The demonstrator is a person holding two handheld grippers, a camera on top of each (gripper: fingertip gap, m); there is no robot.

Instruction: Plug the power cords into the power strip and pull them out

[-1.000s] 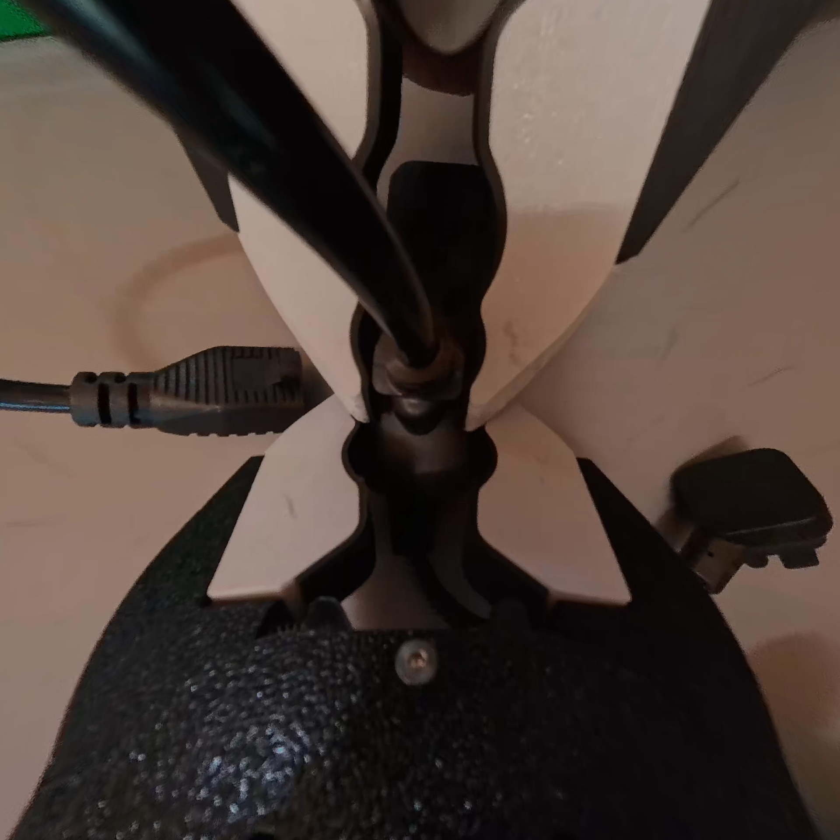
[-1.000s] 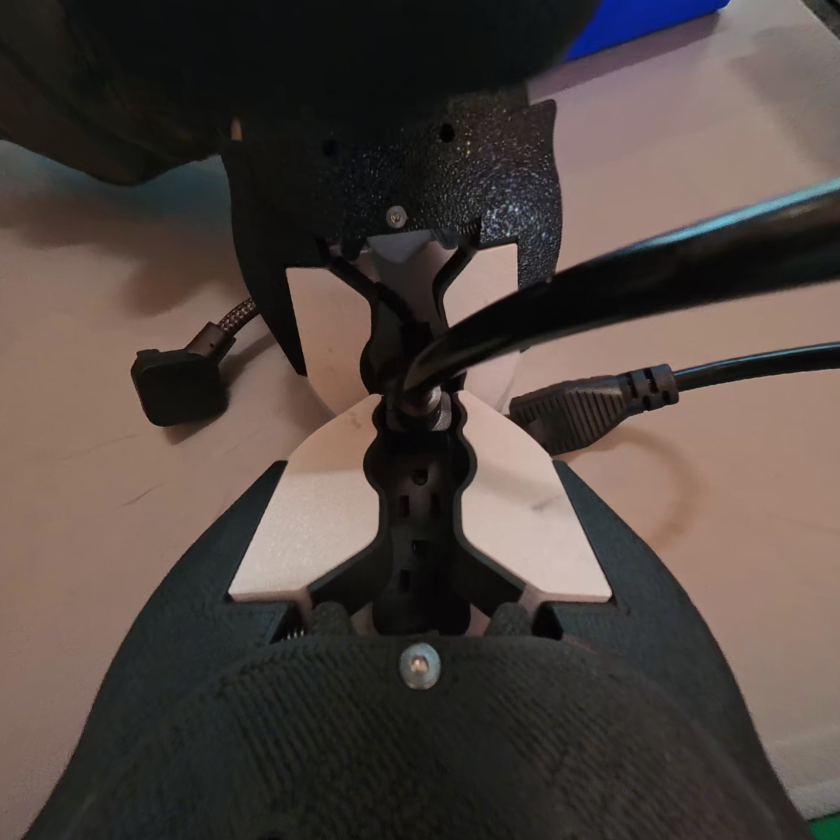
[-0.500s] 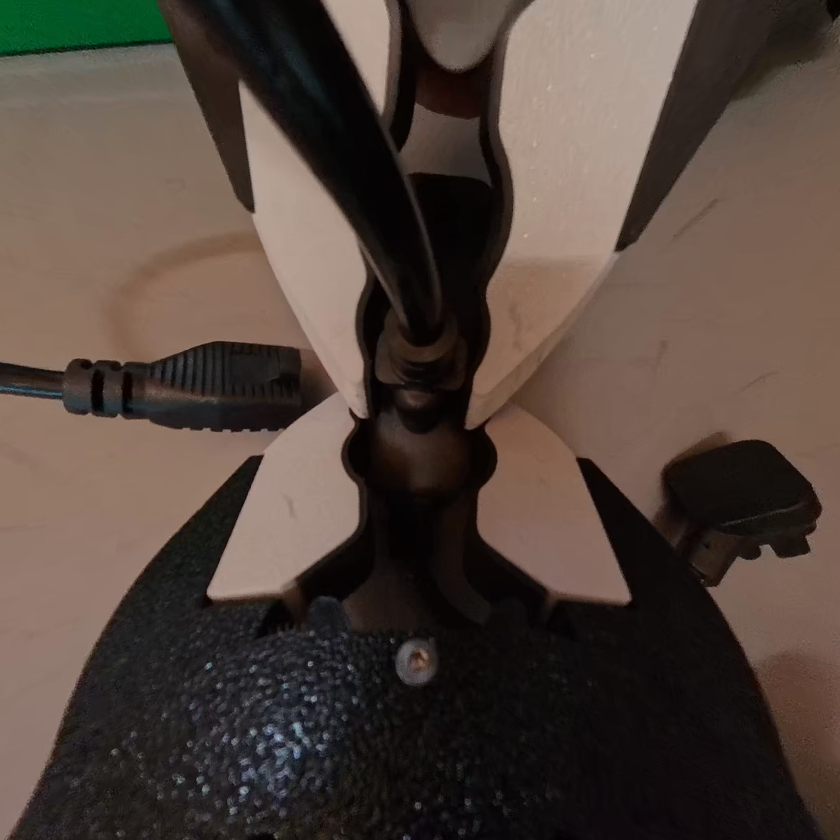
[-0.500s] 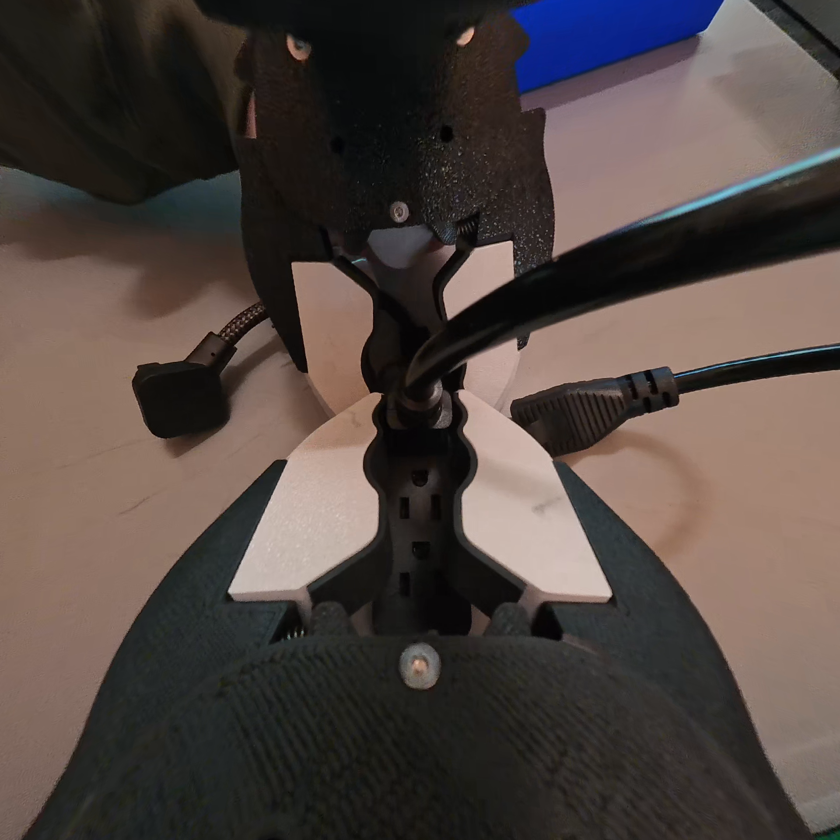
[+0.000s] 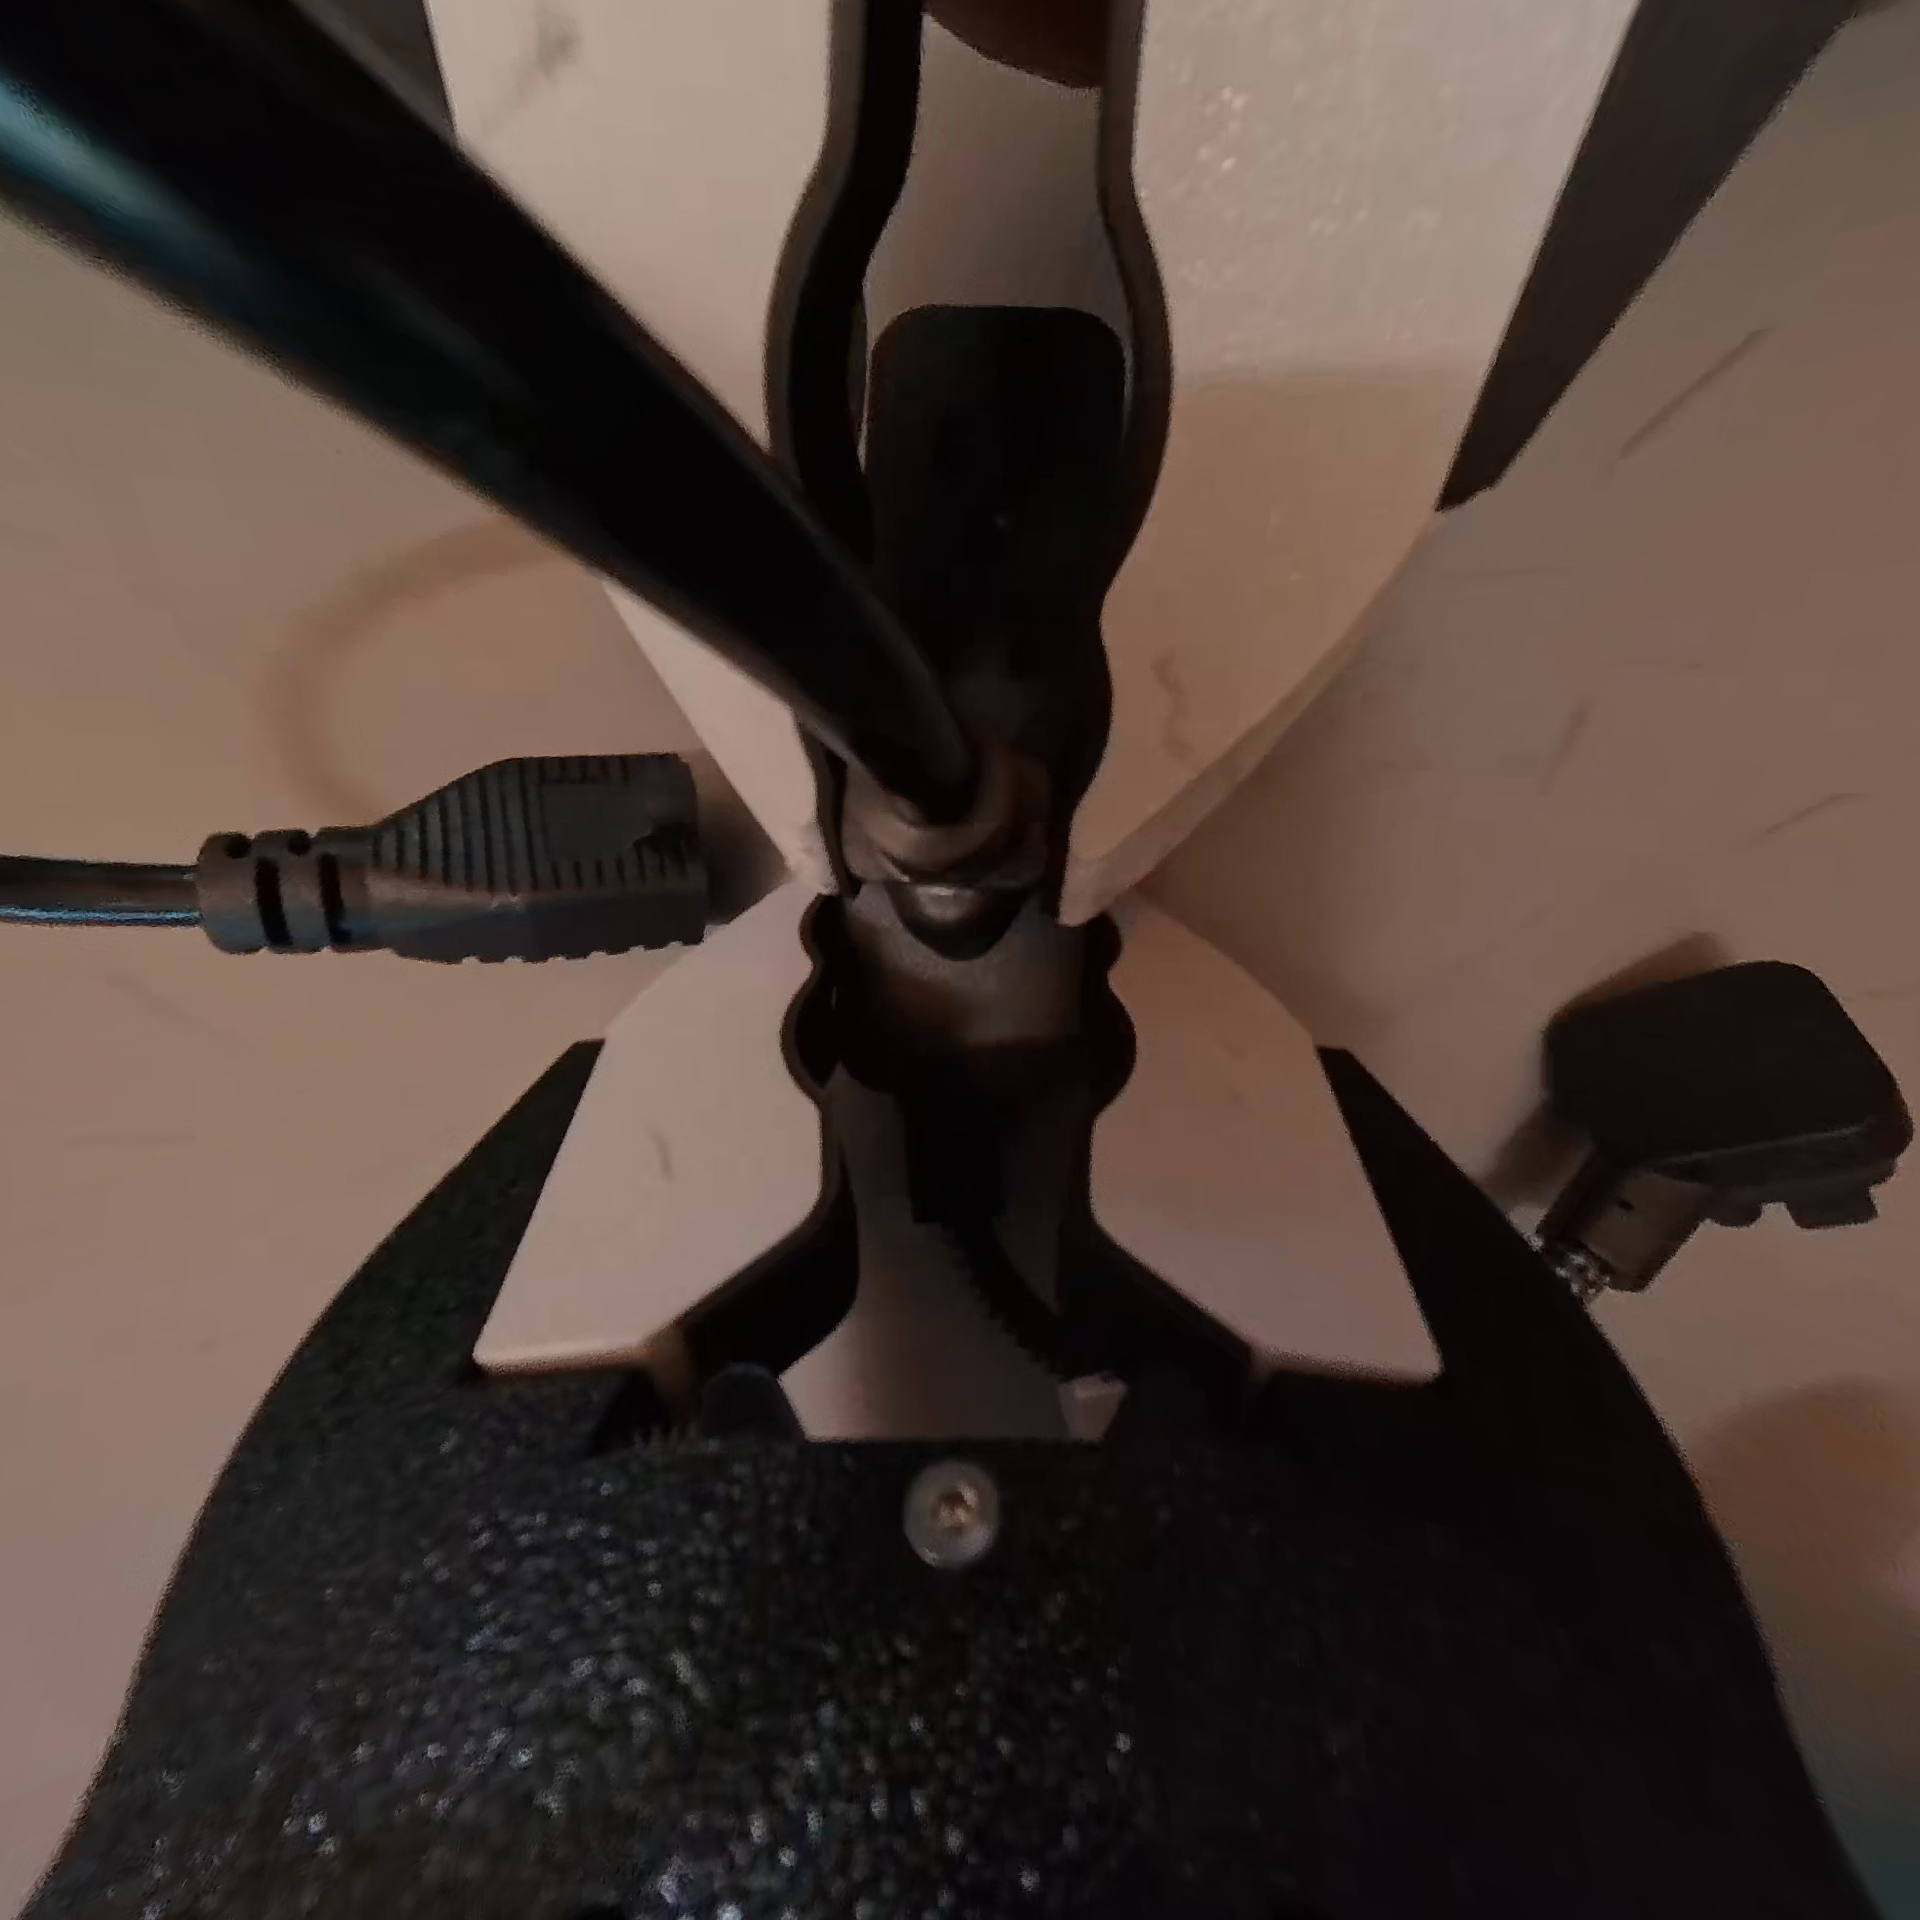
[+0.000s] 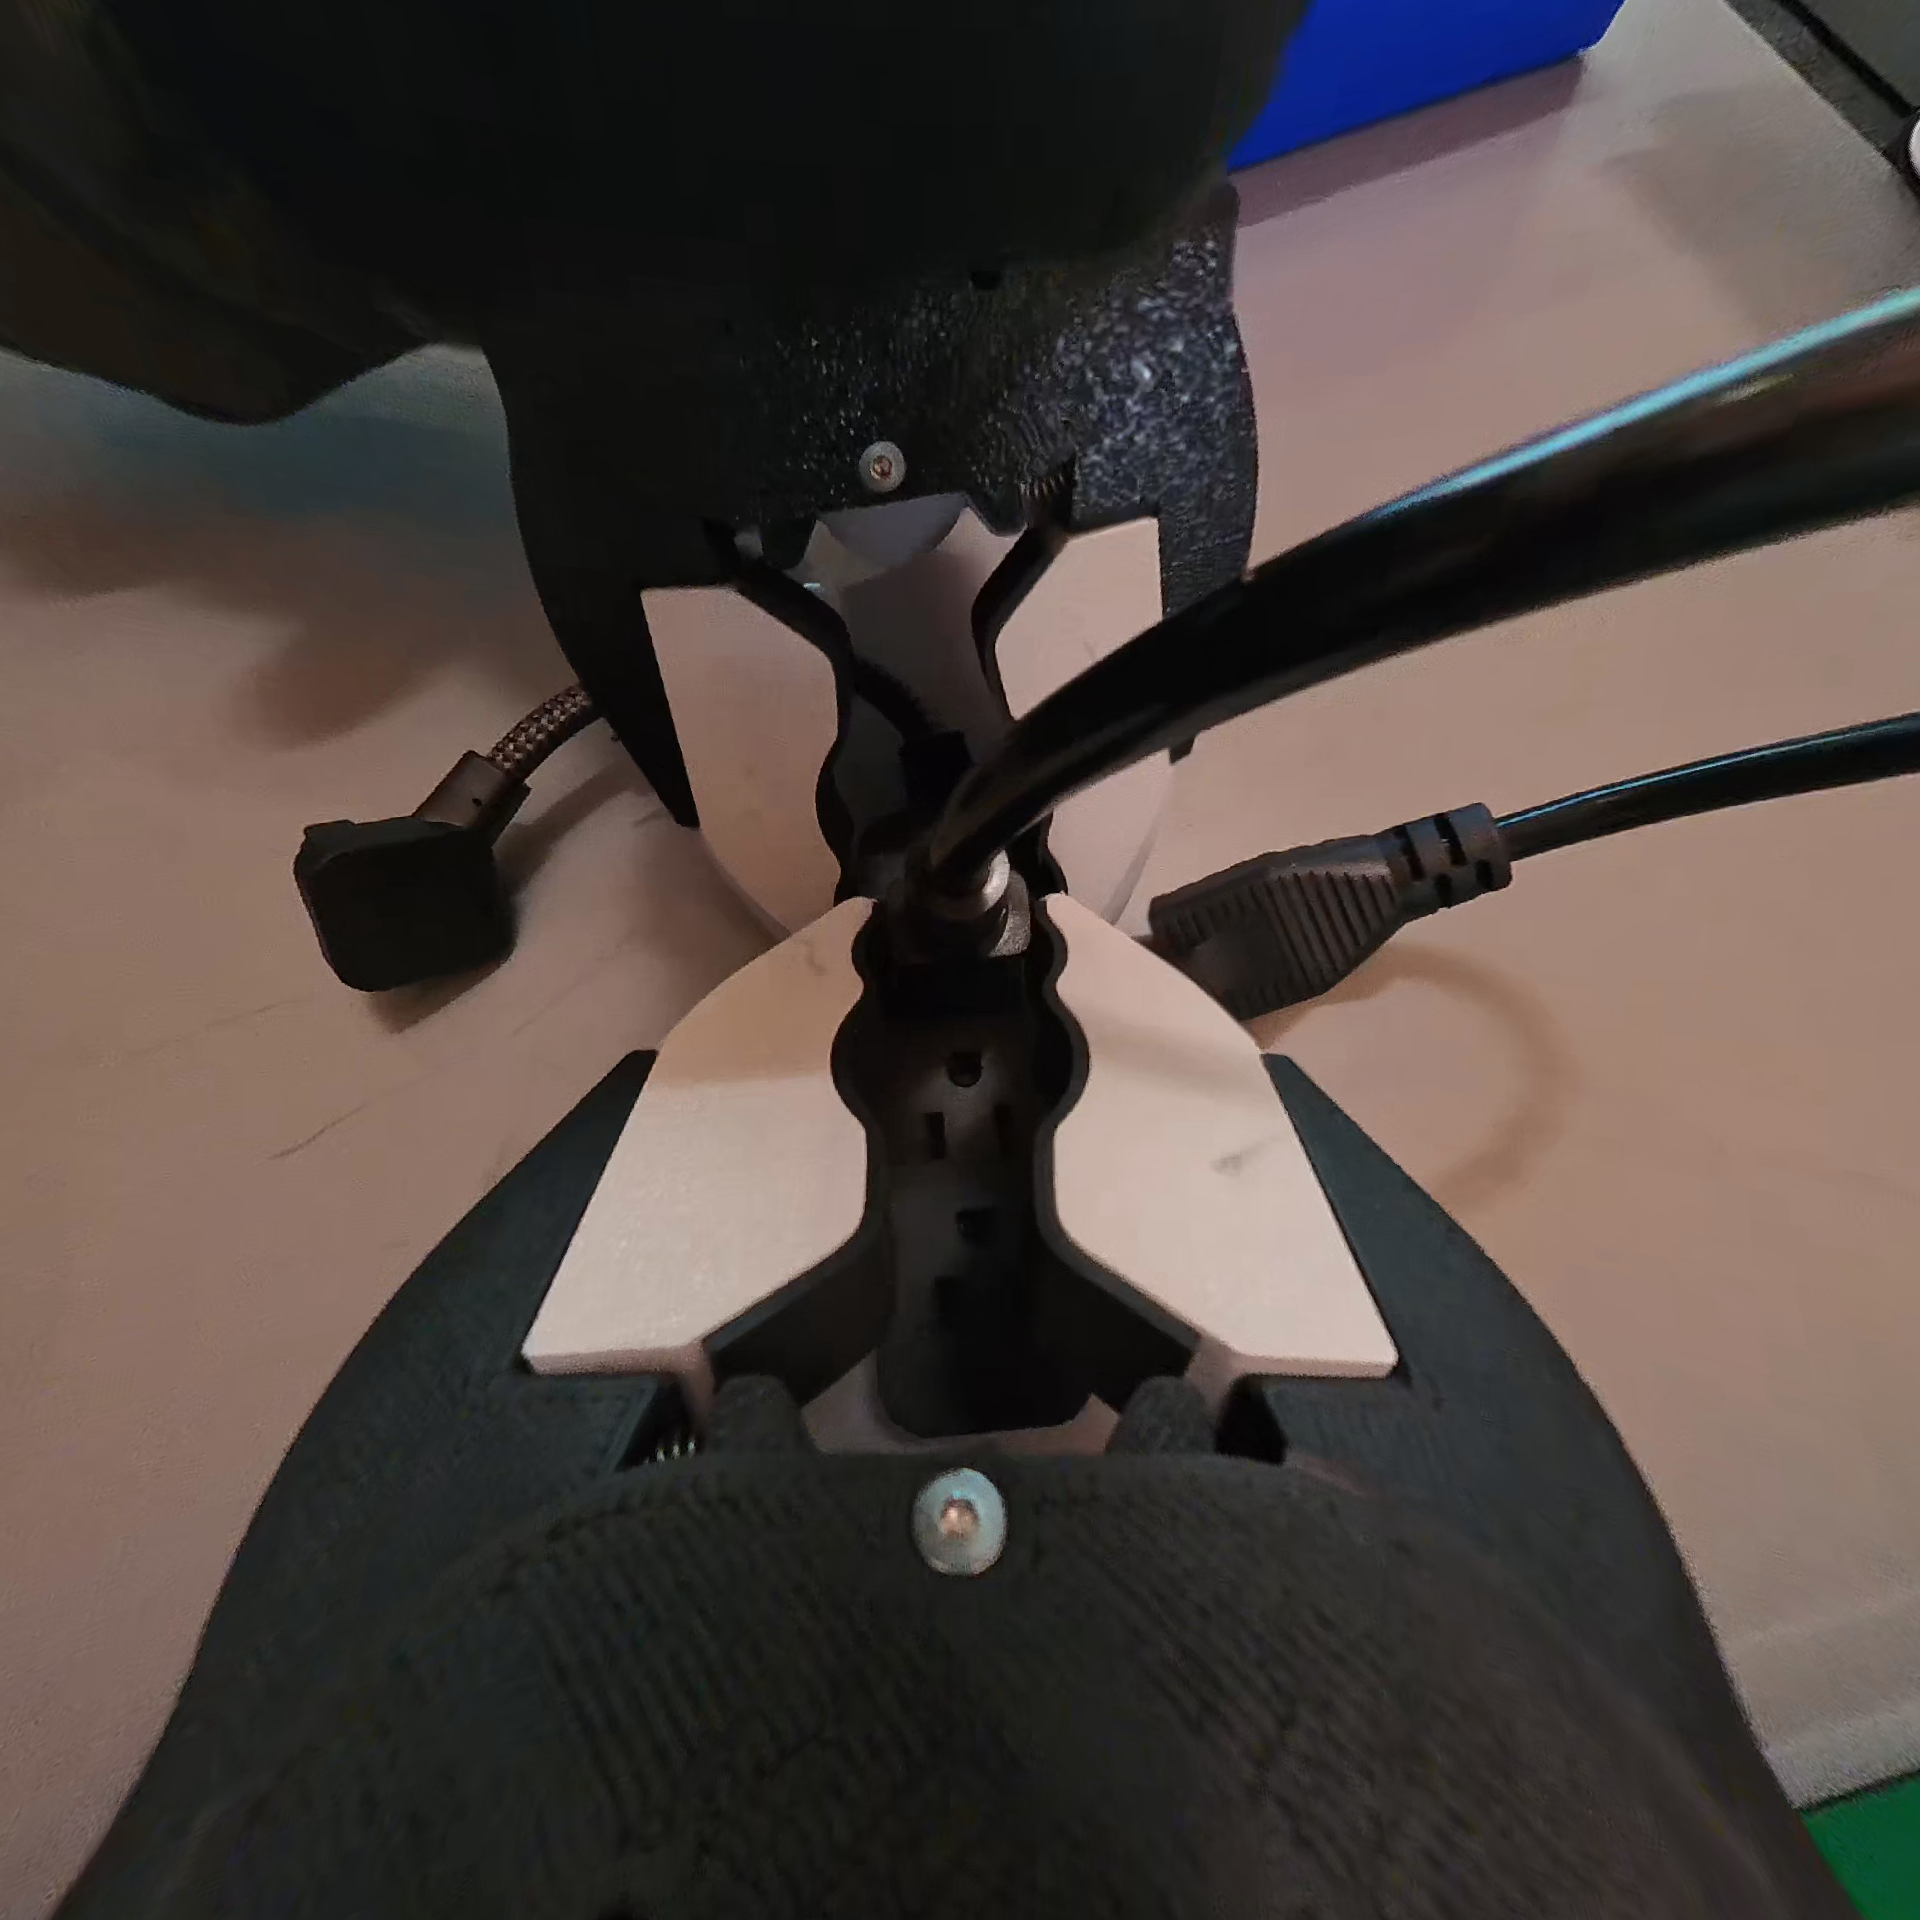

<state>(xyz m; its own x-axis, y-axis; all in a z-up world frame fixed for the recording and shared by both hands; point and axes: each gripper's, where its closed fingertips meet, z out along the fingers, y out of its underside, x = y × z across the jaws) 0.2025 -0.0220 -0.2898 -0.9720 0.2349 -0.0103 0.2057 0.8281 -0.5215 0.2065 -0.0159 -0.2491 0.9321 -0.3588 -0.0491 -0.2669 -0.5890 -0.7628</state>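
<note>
On the table (image 6: 208,1039), both tools (image 5: 951,925) (image 6: 951,925) grip the power strip (image 6: 961,1174) around its plugged cord (image 6: 1351,613).

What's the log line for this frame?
left gripper: shut on plug | right gripper: shut on power strip | seating: hidden | spare plug: on table

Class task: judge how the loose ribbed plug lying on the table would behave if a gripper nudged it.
The ribbed plug lies flat-sided, so it would probably slide, not roll. Its thin cord curves away loosely, so likely trails and tugs it slightly. The moulded ridges suggest decent grip.
</note>
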